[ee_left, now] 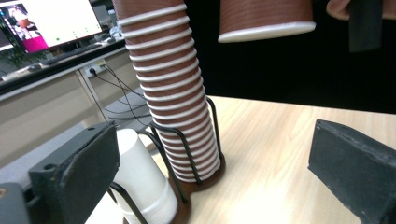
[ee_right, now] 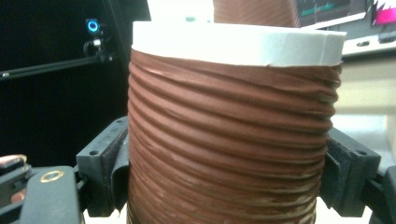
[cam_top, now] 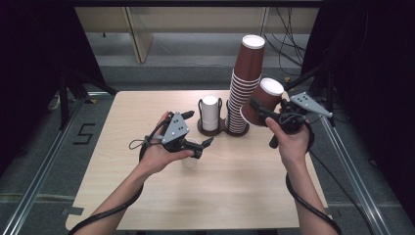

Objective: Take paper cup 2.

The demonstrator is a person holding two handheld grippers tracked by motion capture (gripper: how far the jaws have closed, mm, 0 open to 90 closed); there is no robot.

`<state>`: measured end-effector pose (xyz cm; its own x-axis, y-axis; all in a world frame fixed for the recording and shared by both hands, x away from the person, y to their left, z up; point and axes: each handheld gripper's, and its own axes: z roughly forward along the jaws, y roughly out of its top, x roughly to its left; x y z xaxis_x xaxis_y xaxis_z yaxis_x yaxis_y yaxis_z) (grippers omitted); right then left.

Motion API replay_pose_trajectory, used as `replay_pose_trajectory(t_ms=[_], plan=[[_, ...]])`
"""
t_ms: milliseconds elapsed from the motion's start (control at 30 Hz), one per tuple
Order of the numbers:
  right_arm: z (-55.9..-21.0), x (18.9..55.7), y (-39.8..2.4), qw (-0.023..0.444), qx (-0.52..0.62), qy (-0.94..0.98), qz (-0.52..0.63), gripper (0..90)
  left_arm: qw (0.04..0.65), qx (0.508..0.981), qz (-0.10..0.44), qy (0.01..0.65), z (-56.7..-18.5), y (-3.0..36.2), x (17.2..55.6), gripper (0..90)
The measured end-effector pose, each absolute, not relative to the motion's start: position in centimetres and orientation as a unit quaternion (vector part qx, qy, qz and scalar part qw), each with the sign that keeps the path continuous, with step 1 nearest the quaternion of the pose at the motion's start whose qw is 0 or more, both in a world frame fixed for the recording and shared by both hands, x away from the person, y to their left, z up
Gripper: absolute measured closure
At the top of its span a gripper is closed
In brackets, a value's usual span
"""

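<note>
A wire cup rack [cam_top: 199, 105] at the table's far middle holds a short white cup stack [cam_top: 210, 112] and a tall, leaning brown cup stack [cam_top: 244, 83]. My right gripper [cam_top: 260, 111] is shut on one brown ribbed cup [cam_top: 264, 100], held rim-up in the air just right of the tall stack; its jaws press both sides of the cup [ee_right: 229, 140]. My left gripper [cam_top: 198, 128] hovers in front of the rack with its jaws wide open and nothing between them. A small white cup [cam_top: 190, 161] stands on the table under my left hand, partly hidden.
The wooden table [cam_top: 235, 191] has bare room in front and to the left. Black stands flank it, and metal rails run along the floor on both sides. The left gripper view shows a lit monitor [ee_left: 51, 18] on a desk beyond the rack.
</note>
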<state>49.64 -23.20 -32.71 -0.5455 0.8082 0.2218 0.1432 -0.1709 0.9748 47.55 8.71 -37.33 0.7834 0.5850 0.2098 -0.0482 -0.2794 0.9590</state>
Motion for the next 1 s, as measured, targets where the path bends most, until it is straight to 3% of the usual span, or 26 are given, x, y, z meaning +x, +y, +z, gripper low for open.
replay_pose_trajectory(t_ms=[367,600,1000], plan=[[-38.6,49.6,-20.7,0.201,0.436,0.598,0.642,18.6,0.568,0.754,0.281,0.175,-38.9,8.4,46.9,0.0],[-40.4,49.3,-19.8,0.161,0.458,0.588,0.646,18.5,0.561,0.762,0.274,0.172,-40.1,7.7,46.8,0.0],[-42.5,49.0,-19.3,0.142,0.48,0.586,0.637,18.4,0.553,0.77,0.266,0.173,-41.7,6.6,47.1,0.0]])
